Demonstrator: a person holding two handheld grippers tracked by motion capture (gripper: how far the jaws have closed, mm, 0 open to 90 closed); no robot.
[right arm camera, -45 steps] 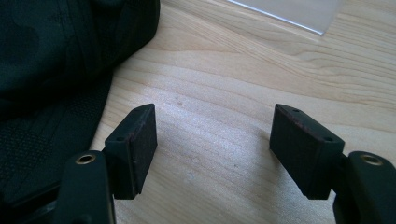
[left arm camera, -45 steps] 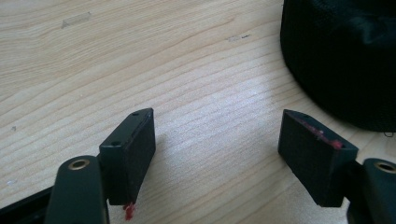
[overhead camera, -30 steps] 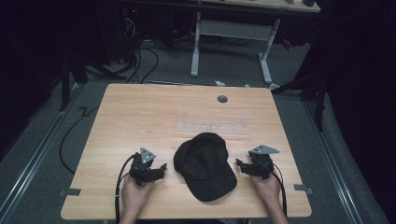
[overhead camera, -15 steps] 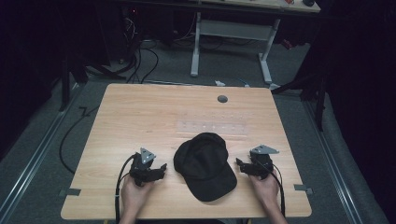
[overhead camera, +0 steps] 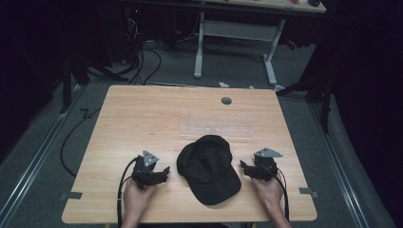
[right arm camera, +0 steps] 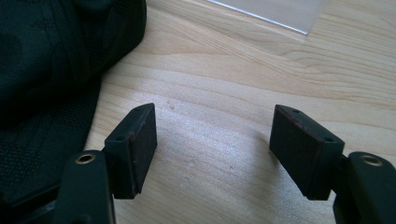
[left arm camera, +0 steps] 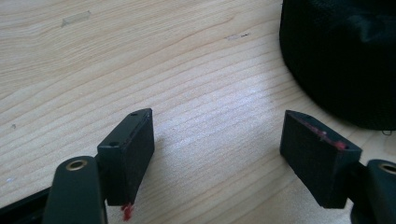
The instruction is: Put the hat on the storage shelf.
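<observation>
A black cap [overhead camera: 209, 167] is lying on the desk [overhead camera: 142, 118], close to the near edge and roughly midway between the left and right edges. Its crown is sitting toward the far side, its brim pointing toward the near right corner.

The left gripper [overhead camera: 159, 175] is resting on the desk just left of the cap, held by the person's left hand [overhead camera: 138, 197] coming up from the near edge. In the left gripper view its jaws are standing wide apart with bare wood grain between them, gripping nothing; the cap's dark fabric [left arm camera: 341, 56] is showing ahead and to the right, apart from the jaws.

The right gripper [overhead camera: 244, 168] is sitting just right of the cap, held by the right hand [overhead camera: 267, 192]. Its jaws are likewise spread with nothing between them, and the cap [right arm camera: 56, 65] is lying to the left of them in the right gripper view, near the left jaw but not touching it.

A strip of clear tape [overhead camera: 216, 128] is lying flat on the desk just beyond the cap. A small round grey grommet [overhead camera: 226, 100] is sitting near the far edge.
</observation>
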